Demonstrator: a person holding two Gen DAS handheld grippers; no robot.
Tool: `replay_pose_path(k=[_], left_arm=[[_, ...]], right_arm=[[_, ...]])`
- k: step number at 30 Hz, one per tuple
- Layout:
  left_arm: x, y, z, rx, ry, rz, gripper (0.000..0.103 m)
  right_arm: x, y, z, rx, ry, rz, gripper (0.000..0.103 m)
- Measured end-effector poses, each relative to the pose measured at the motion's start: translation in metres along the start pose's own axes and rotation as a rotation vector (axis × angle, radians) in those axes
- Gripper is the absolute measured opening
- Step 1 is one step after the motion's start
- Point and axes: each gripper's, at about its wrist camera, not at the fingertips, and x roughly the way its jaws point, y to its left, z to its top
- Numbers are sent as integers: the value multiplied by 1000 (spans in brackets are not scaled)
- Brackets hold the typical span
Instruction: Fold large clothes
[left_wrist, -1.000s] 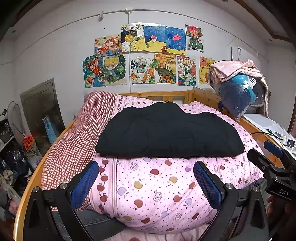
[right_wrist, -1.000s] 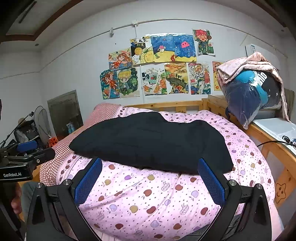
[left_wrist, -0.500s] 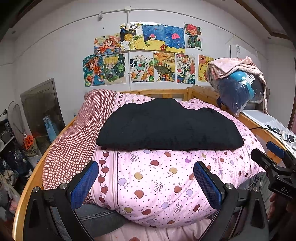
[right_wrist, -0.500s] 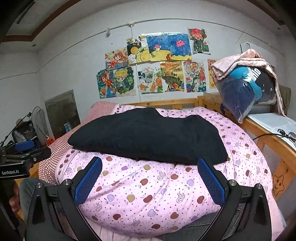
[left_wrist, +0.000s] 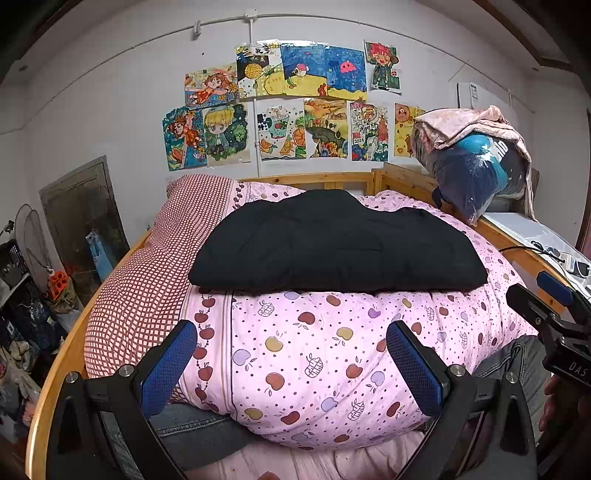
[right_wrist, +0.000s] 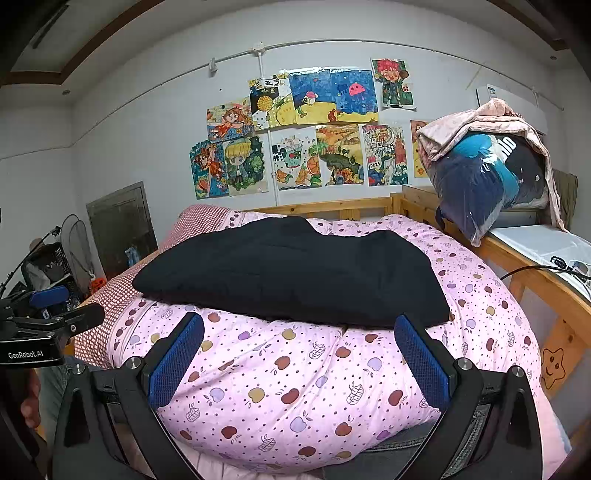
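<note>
A black garment (left_wrist: 336, 242) (right_wrist: 291, 271) lies folded into a flat wide bundle on top of a puffy pink apple-print quilt (left_wrist: 314, 354) (right_wrist: 295, 376). My left gripper (left_wrist: 291, 363) hangs open in front of the quilt's near bulge, well short of the garment, nothing between its blue pads. My right gripper (right_wrist: 299, 356) is open too, just below the garment's near edge, holding nothing. Each gripper shows at the other view's edge: the right one (left_wrist: 554, 314), the left one (right_wrist: 51, 325).
A red checked pillow (left_wrist: 147, 280) lies left of the quilt on the wooden bed frame (left_wrist: 55, 373). A bagged bundle of clothes (left_wrist: 476, 166) sits on a shelf at the right. Cables lie on a white surface (right_wrist: 554, 243). Clutter and a fan (left_wrist: 29, 236) stand at left. Denim-clad legs (left_wrist: 192, 428) show below.
Both grippers have drawn back and dropped a little, so more of the quilt's front shows. The black garment has not moved. Both stay open.
</note>
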Motion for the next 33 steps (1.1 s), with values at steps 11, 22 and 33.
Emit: replay_pose_path(k=[11,22,33], left_arm=[[0,-1,0,1,0,0,103],[1,-1,-2,-1,3,-2,103],[2,0,-4,0,3,-3,103]], right_arm=[[0,1,0,0,0,0,101],[0,2,0,1,1,-1,101],[0,2,-1,1,1,0,101]])
